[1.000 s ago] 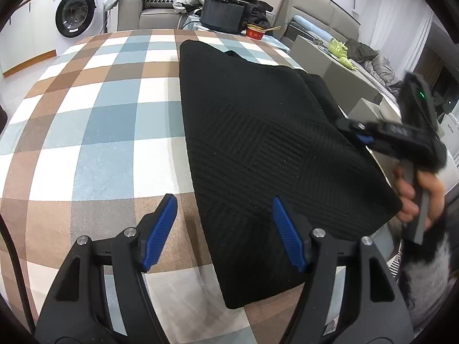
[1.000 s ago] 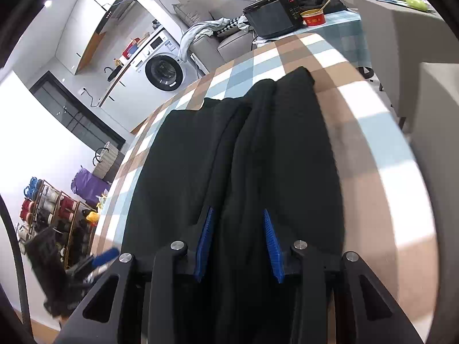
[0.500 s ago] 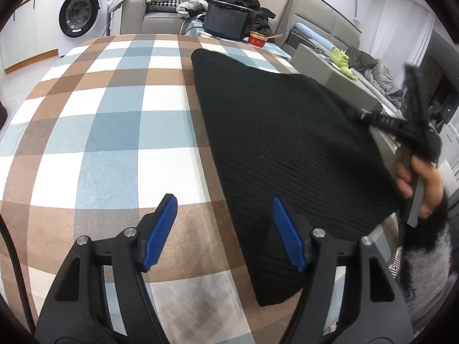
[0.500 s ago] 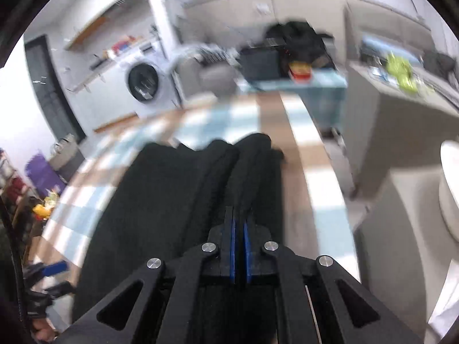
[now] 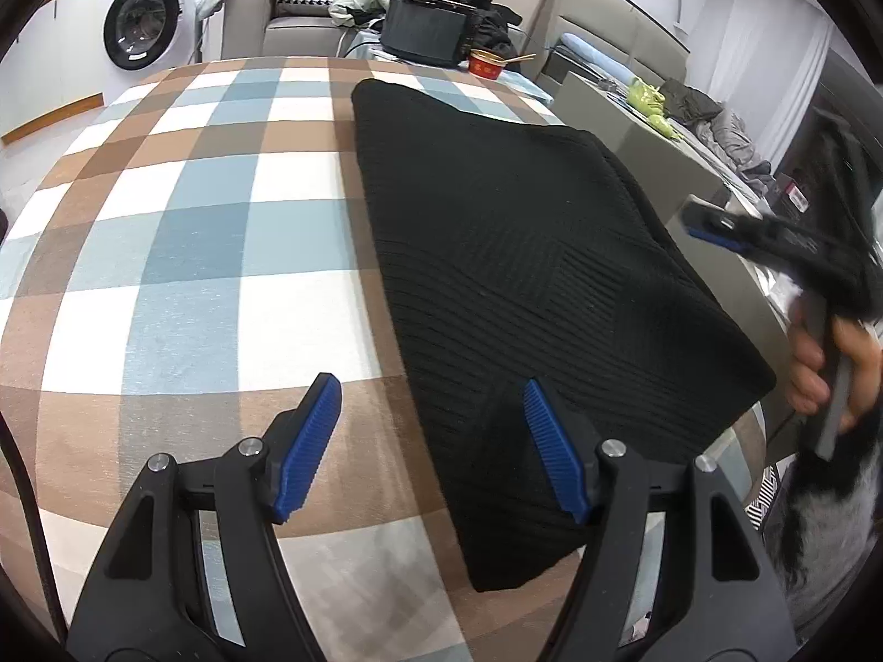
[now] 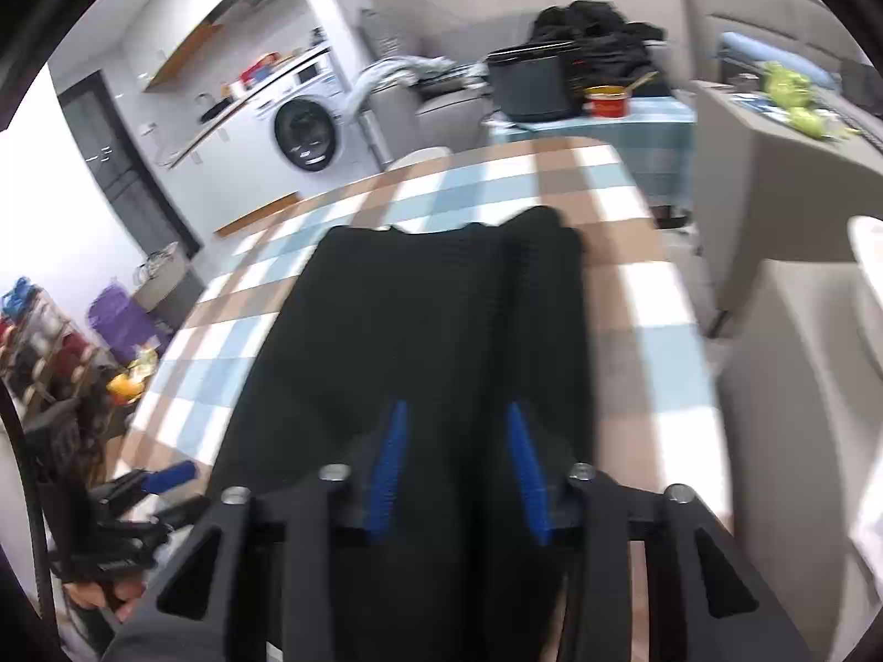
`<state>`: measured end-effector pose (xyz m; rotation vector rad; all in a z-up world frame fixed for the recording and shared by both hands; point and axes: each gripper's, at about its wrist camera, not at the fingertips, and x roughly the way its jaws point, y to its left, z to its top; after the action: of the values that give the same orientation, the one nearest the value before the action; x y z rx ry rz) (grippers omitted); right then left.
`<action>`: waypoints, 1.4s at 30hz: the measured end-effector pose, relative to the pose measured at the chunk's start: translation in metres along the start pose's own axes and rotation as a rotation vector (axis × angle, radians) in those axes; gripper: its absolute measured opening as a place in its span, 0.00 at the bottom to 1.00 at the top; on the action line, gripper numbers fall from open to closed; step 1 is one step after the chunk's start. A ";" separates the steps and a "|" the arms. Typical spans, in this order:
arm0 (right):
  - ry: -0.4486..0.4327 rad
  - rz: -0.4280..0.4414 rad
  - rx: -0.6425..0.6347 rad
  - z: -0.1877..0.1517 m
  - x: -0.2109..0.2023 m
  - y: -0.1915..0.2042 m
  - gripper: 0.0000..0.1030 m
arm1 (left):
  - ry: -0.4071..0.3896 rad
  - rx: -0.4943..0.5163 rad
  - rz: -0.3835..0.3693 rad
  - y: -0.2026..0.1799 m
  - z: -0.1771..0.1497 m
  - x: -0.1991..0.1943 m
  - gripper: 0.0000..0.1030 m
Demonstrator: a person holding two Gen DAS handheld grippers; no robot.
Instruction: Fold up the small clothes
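Observation:
A black knitted garment (image 5: 524,254) lies folded flat on the checked tablecloth (image 5: 182,231), right of centre. It also shows in the right wrist view (image 6: 430,331), with a folded ridge along its right side. My left gripper (image 5: 433,441) is open and empty, hovering above the garment's near left edge. My right gripper (image 6: 455,469) is open above the garment's near end, holding nothing. In the left wrist view the right gripper (image 5: 712,226) sits off the table's right edge, held by a hand.
A washing machine (image 5: 146,22) stands at the far left. A sofa with clothes, a black appliance (image 5: 425,27) and a red bowl (image 5: 488,63) lie beyond the table. A grey counter (image 6: 772,165) stands to the right. Shelves with shoes (image 6: 49,342) stand left.
My right gripper shut on the garment's right fold half a second ago, then opened and let go. It has pulled back off the cloth. The left gripper stayed open, drifting slightly.

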<state>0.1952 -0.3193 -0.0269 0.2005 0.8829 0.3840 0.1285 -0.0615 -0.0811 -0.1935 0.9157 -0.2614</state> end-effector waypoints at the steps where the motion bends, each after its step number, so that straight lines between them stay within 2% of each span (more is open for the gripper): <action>1: 0.021 0.000 -0.001 0.005 0.009 0.001 0.39 | -0.001 0.009 0.001 -0.002 -0.001 -0.001 0.65; 4: 0.134 -0.007 0.038 0.017 0.048 -0.007 0.36 | -0.003 0.019 0.019 -0.002 -0.003 -0.004 0.65; 5: 0.148 -0.021 0.034 0.019 0.054 -0.008 0.23 | -0.001 0.018 0.021 0.000 -0.003 -0.004 0.65; 6: 0.143 -0.018 0.005 0.021 0.054 -0.002 0.13 | 0.001 0.015 0.022 0.001 -0.004 -0.005 0.65; 7: 0.119 -0.016 -0.032 0.023 0.050 0.004 0.08 | 0.002 0.009 0.026 0.004 -0.004 -0.005 0.65; 8: 0.058 -0.031 -0.096 0.025 0.038 0.016 0.07 | 0.002 0.005 0.027 0.007 -0.004 -0.005 0.65; 9: -0.009 -0.038 -0.124 0.027 0.025 0.023 0.06 | 0.002 -0.003 0.029 0.010 -0.003 -0.005 0.65; 12: -0.035 -0.068 -0.127 0.036 0.017 0.025 0.06 | 0.000 -0.029 0.016 0.016 0.000 -0.004 0.65; 14: 0.009 -0.107 -0.104 0.036 0.030 0.016 0.07 | -0.003 -0.035 0.001 0.017 0.001 -0.004 0.65; 16: 0.103 -0.136 -0.056 0.032 0.054 -0.001 0.09 | -0.002 -0.032 0.004 0.016 0.002 -0.003 0.65; 17: 0.139 -0.144 -0.026 0.027 0.060 -0.007 0.14 | -0.001 -0.030 0.008 0.016 0.002 -0.003 0.65; 19: 0.130 -0.092 0.018 0.021 0.052 -0.014 0.16 | 0.001 -0.034 0.009 0.016 0.002 -0.003 0.65; 22: 0.097 -0.087 0.010 0.008 0.027 -0.011 0.26 | -0.004 -0.038 0.003 0.016 0.003 -0.004 0.65; 28: 0.100 -0.024 0.000 -0.025 -0.002 0.002 0.32 | 0.018 -0.033 -0.042 0.003 0.005 0.003 0.65; 32: 0.110 0.023 0.001 -0.045 -0.004 0.007 0.33 | 0.039 0.001 -0.070 -0.014 0.000 0.008 0.65; 34: 0.124 0.013 -0.017 -0.053 -0.001 0.008 0.33 | 0.055 0.031 -0.071 -0.024 -0.004 0.012 0.65; 36: 0.117 -0.008 -0.056 -0.056 -0.002 0.012 0.12 | 0.061 0.068 -0.043 -0.034 -0.009 0.015 0.65; 37: 0.104 -0.001 -0.071 -0.056 -0.006 0.014 0.09 | 0.062 0.082 -0.025 -0.037 -0.011 0.016 0.65; 40: 0.053 0.048 -0.073 -0.054 -0.026 0.014 0.06 | 0.077 0.082 -0.020 -0.038 -0.015 0.017 0.65; 42: 0.057 0.027 -0.068 -0.057 -0.028 0.009 0.05 | 0.086 0.077 -0.028 -0.036 -0.018 0.016 0.66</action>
<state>0.1323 -0.3221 -0.0393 0.1397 0.9229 0.4454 0.1179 -0.1011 -0.0938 -0.1243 0.9873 -0.3326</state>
